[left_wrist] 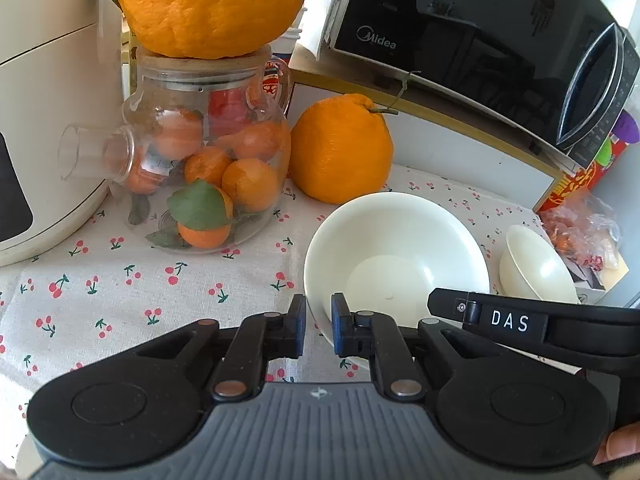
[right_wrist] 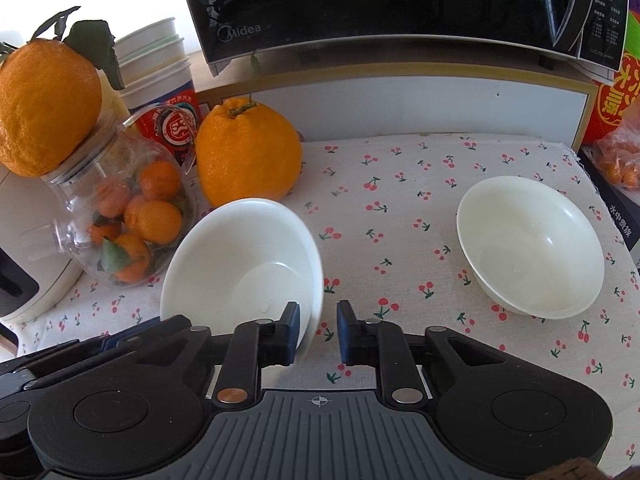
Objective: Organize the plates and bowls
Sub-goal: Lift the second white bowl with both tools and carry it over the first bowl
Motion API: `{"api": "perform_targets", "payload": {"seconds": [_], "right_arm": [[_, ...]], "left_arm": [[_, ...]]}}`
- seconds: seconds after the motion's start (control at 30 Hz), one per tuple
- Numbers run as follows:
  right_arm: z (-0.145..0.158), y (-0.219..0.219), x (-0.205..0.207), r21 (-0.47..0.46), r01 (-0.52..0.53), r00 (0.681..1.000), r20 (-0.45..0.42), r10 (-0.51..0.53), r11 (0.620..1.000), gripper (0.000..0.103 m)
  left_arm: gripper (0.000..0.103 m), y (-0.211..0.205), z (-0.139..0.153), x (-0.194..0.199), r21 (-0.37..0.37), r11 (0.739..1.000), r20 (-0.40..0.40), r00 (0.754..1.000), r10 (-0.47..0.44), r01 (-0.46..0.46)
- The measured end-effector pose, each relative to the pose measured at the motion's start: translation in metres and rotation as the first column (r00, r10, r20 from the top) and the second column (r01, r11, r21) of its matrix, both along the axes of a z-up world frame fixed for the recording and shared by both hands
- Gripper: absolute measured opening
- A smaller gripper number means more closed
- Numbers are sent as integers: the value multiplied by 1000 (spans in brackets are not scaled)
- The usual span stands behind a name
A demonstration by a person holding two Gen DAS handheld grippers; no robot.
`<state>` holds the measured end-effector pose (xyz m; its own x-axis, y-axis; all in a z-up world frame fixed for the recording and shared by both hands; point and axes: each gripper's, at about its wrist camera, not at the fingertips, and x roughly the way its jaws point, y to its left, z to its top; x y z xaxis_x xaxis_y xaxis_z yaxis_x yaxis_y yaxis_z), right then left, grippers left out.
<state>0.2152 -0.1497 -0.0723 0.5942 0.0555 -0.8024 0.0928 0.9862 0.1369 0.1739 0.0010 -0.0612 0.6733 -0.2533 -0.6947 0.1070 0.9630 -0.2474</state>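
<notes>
Two white bowls sit on the cherry-print cloth. The left bowl point(left_wrist: 396, 256) point(right_wrist: 240, 256) is tilted. My left gripper point(left_wrist: 319, 326) has its jaws on either side of this bowl's near rim, one finger outside and one inside, with a narrow gap. My right gripper point(right_wrist: 318, 330) straddles the same bowl's right rim, its left finger inside the bowl, the right one outside; its jaws stand a little apart. The right gripper also shows in the left wrist view point(left_wrist: 520, 320). The second bowl point(right_wrist: 530, 246) point(left_wrist: 536, 266) stands upright to the right, untouched.
A glass jar of small oranges point(left_wrist: 208, 168) point(right_wrist: 128, 216) with a large orange on its lid stands at left beside a white appliance point(left_wrist: 44, 120). Another large orange point(left_wrist: 340, 148) point(right_wrist: 248, 152) sits behind the bowl. A black microwave point(right_wrist: 400, 8) sits on a shelf behind.
</notes>
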Motion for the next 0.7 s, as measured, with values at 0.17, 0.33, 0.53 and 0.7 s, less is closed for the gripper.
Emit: {"api": "perform_targets", "payload": {"seconds": [0.17, 0.33, 0.53, 0.7], "right_arm": [[1, 0, 0, 2, 1, 1000, 5, -1, 1000, 9], [-1, -4, 0, 15, 23, 1000, -5, -22, 1000, 22], [-2, -19, -2, 101, 99, 995, 11, -101, 990, 60], [-5, -35, -1, 196, 168, 985, -1, -171, 966, 60]], "left_arm": [[28, 7, 1, 1, -24, 999, 3, 999, 34, -34], [45, 16, -1, 5, -98, 993, -7, 998, 62, -62], [48, 23, -5, 9, -211, 974, -63, 996, 71, -83], [43, 24, -2, 10, -242, 967, -55, 996, 72, -83]]}}
